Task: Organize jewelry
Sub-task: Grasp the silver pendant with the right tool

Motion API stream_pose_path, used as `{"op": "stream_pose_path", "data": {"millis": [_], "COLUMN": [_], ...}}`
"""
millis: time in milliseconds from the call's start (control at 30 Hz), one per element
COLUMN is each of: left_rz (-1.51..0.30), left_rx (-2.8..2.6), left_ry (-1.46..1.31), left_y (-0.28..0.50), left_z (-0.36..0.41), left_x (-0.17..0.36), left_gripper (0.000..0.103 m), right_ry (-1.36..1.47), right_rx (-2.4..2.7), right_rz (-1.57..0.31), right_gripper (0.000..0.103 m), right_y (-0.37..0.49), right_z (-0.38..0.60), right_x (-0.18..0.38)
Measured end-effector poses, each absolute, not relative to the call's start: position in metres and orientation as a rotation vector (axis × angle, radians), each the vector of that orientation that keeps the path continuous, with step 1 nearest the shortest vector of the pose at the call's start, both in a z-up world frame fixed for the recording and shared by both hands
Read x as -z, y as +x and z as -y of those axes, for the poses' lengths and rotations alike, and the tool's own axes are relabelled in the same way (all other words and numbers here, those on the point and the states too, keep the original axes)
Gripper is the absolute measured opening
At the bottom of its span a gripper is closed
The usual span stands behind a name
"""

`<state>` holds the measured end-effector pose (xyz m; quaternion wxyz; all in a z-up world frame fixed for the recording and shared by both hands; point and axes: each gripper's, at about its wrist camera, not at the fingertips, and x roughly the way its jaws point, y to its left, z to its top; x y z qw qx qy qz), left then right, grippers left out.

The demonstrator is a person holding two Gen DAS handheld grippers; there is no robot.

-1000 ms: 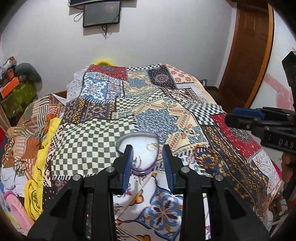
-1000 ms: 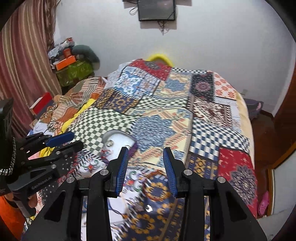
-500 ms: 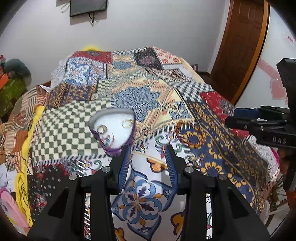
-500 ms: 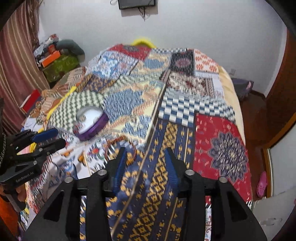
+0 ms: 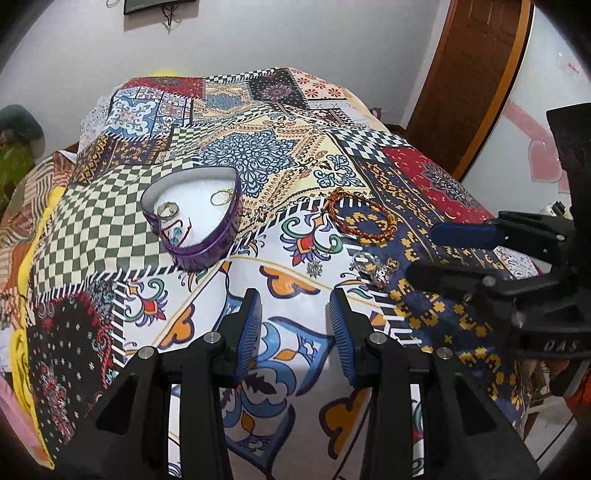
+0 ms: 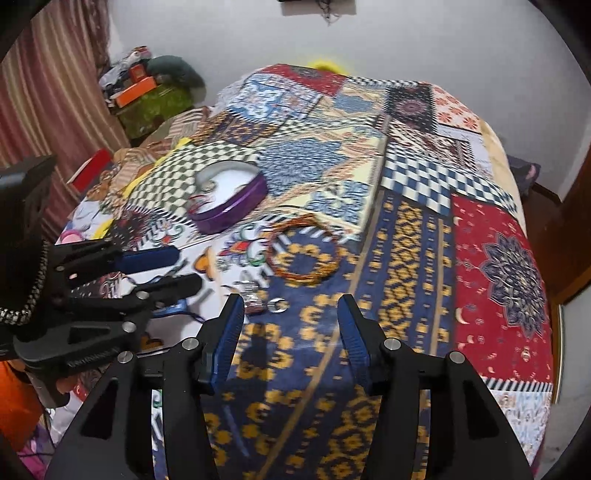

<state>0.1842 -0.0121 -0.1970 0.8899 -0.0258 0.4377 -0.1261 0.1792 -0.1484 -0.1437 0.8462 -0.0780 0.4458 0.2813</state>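
Note:
A purple heart-shaped box (image 5: 195,218) with a white inside sits on the patchwork bed cover and holds rings and a thin red cord; it also shows in the right wrist view (image 6: 231,201). An orange-red beaded bracelet (image 5: 360,216) (image 6: 304,253) lies to its right. Small silver pieces (image 5: 373,267) (image 6: 258,301) and a silver charm (image 5: 315,268) lie nearer me. My left gripper (image 5: 295,332) is open and empty above the cover, in front of the box. My right gripper (image 6: 291,343) is open and empty, just behind the silver pieces.
The patchwork cover (image 5: 258,155) spans the whole bed. A wooden door (image 5: 476,66) stands at the right. A striped curtain (image 6: 48,96) and cluttered boxes (image 6: 147,88) are at the left. A screen hangs on the far wall (image 5: 155,5).
Both grippers have pulled back and tilted down, so the box now sits further ahead and the bracelet and silver pieces have come into view. Both stay open.

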Motion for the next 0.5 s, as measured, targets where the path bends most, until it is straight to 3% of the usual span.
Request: {"op": "stream_pose_path", "data": {"millis": [100,167,500], "left_rz": [-0.914,-0.913,-0.908], "left_rx": [0.283,0.288,0.3], "left_ry": [-0.083,-0.09,-0.076], "left_y": [0.18,0.178,0.173], "left_z": [0.009,0.008,0.008], "left_x": [0.197,0.197,0.199], "left_gripper": [0.027,0.025,0.024], "right_ry": [-0.157,-0.16,-0.244], "right_rx": [-0.627,-0.647,-0.64], "right_rz": [-0.936,-0.942,-0.983], "right_gripper": [0.043,0.032,0.024], "right_y": [0.178,0.18,0.19], "right_z": [0.14,0.134,0.112], "right_x": [0.145,0.146,0.166]}}
